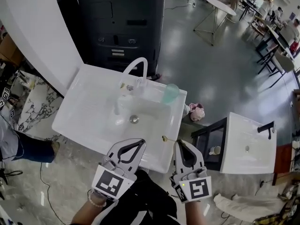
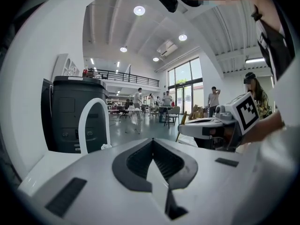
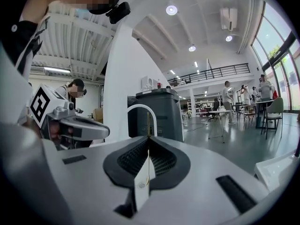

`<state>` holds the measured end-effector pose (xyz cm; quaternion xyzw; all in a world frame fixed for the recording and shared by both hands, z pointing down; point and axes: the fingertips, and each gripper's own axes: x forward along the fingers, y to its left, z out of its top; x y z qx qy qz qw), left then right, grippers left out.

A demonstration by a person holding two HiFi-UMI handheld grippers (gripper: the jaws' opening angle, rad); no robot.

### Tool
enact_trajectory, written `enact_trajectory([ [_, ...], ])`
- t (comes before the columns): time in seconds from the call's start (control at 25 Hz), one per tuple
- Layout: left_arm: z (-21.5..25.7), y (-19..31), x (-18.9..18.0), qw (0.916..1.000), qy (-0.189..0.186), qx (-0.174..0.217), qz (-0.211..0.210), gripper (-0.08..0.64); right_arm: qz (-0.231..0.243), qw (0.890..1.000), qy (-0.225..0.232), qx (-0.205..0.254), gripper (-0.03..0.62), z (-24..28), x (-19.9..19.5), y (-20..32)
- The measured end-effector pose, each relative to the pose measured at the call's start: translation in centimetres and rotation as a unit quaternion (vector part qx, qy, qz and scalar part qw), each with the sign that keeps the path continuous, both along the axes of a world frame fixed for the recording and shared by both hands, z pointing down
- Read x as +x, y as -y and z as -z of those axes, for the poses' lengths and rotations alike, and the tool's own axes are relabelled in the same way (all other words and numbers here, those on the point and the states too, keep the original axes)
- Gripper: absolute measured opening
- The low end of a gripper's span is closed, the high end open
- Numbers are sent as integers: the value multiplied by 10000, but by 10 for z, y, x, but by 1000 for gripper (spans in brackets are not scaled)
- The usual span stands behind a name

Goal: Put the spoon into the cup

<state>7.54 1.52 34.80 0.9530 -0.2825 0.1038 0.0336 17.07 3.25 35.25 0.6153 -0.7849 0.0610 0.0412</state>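
In the head view a pale teal cup (image 1: 171, 92) stands on the back right rim of a white sink (image 1: 84, 111), to the right of the white arched faucet (image 1: 136, 64). My right gripper (image 1: 178, 141) hovers over the sink's front edge, shut on a thin gold spoon (image 1: 167, 139) that pokes out to the left of its tips. In the right gripper view the spoon (image 3: 149, 123) rises as a slim line out of the closed jaws of the right gripper (image 3: 149, 137). My left gripper (image 1: 141, 141) (image 2: 153, 142) is beside it, shut and holding nothing.
A dark grey cabinet (image 1: 122, 22) stands behind the sink. A clear glass (image 1: 139, 84) sits by the faucet. A second white sink (image 1: 248, 142) is at the right, with a pink object (image 1: 197, 111) on the floor between. A person's leg (image 1: 23, 146) is at the left.
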Motion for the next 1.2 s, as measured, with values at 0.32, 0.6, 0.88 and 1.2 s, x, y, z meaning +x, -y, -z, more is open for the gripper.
enact_trajectory([
  [0.32, 1, 9, -2, 9999, 34, -37, -133, -3, -138, 9999, -22, 1, 8, -2, 1, 9],
  [0.6, 4, 29, 0, 9995, -14, 10, -323, -3, -375, 9993, -23, -66, 8, -4, 5, 25],
  [0.88, 5, 51, -4, 9993, -24, 49, -359, -3, -519, 9986, -57, -117, 8, -5, 8, 46],
  [1.2, 0, 69, -2, 9992, -78, 53, -392, -3, -528, 9985, -164, -46, 8, -4, 11, 76],
])
